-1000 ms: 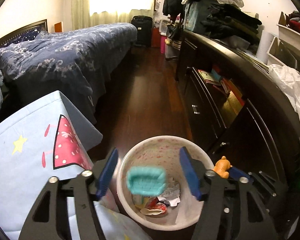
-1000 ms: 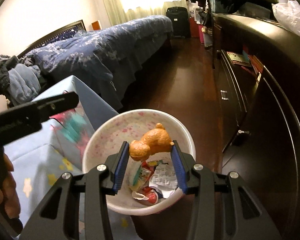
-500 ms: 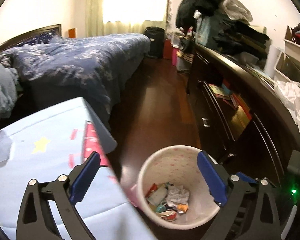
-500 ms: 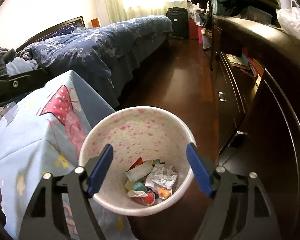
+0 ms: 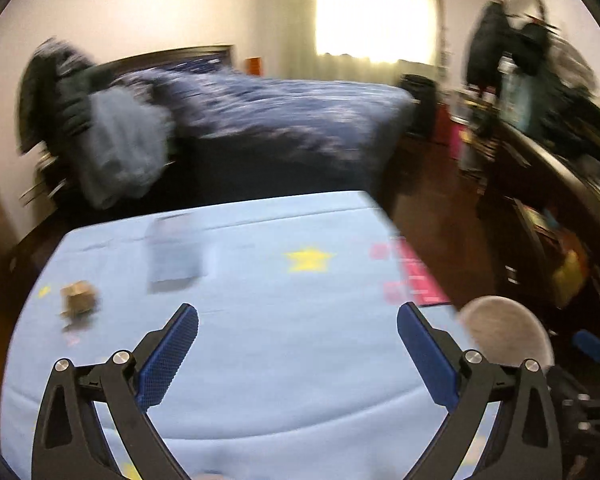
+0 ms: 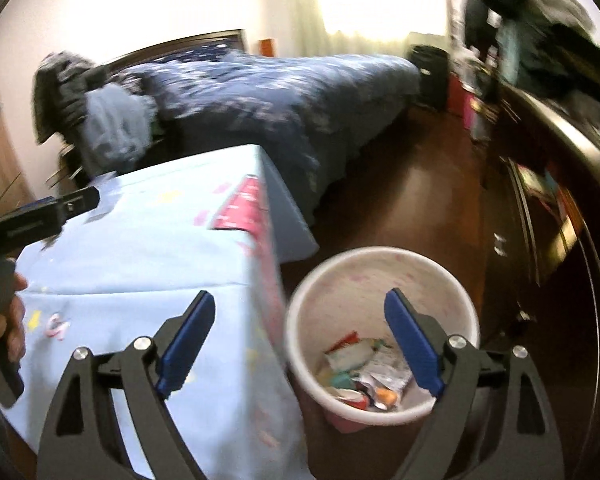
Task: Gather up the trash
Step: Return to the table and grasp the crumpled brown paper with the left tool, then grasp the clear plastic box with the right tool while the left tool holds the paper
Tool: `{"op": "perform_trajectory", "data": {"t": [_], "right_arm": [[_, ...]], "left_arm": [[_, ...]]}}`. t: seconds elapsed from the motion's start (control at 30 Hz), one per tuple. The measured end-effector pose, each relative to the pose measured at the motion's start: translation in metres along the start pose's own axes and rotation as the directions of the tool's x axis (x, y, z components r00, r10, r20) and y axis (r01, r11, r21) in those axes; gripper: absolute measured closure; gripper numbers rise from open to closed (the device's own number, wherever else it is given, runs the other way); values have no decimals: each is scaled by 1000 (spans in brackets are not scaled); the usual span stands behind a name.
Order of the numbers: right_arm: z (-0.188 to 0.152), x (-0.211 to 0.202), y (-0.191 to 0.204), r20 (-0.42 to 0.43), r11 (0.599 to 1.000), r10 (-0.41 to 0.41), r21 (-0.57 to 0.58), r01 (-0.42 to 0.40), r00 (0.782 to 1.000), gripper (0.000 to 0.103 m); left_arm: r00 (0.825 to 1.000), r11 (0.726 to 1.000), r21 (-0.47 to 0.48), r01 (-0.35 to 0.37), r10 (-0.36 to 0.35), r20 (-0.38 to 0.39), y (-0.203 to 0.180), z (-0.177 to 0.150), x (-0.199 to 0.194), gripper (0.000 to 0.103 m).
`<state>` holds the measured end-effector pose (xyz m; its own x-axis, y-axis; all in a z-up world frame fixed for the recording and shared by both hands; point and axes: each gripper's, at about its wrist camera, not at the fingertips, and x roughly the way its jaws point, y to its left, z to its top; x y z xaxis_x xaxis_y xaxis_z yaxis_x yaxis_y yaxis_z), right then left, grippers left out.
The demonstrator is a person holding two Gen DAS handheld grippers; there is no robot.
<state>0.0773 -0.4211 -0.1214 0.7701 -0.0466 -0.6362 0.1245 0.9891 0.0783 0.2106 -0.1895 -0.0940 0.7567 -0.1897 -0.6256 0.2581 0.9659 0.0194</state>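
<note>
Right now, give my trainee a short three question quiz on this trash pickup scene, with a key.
1. True or false: the left gripper is holding something.
2. The trash bin stands: A) on the blue cloth B) on the floor beside the table C) on the bed.
3. Fill in: the small brown item lies on the blue ____.

Key: 1 false, both it and the right gripper are open and empty; 2 B; 3 tablecloth.
</note>
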Motion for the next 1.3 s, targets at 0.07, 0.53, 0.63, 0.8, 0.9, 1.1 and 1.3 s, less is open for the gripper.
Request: {"op": "perform_trajectory", "data": {"t": [0.07, 0.53, 0.63, 0.8, 0.9, 1.1, 1.3], "right_arm": [[7, 2, 17, 1, 999, 25, -34, -25, 1000, 14], [47, 31, 169, -38, 921, 187, -341, -188, 982, 14], [52, 42, 191, -46, 907, 201, -368, -204, 978, 14], [68, 76, 218, -98, 901, 257, -334, -275, 961, 14], [78, 95, 226, -114, 915, 259, -289, -282, 959, 14], [96, 140, 240, -137, 940, 233, -221, -259, 963, 14], [112, 178, 265, -158, 950, 222, -185, -250, 962, 15]], "left_arm": [[998, 997, -45, -56, 55, -15, 34, 0, 5, 4], [976, 948, -245, -205, 179, -123, 193, -5, 66, 4], [974, 946, -245, -214, 187, -129, 203, -1, 81, 4], [974, 940, -273, -203, 164, -158, 220, 2, 100, 5], [973, 935, -296, -196, 146, -181, 227, 1, 105, 21], [969, 937, -290, -194, 138, -205, 234, -3, 107, 61], [969, 935, -303, -185, 123, -213, 254, -11, 94, 76]]}}
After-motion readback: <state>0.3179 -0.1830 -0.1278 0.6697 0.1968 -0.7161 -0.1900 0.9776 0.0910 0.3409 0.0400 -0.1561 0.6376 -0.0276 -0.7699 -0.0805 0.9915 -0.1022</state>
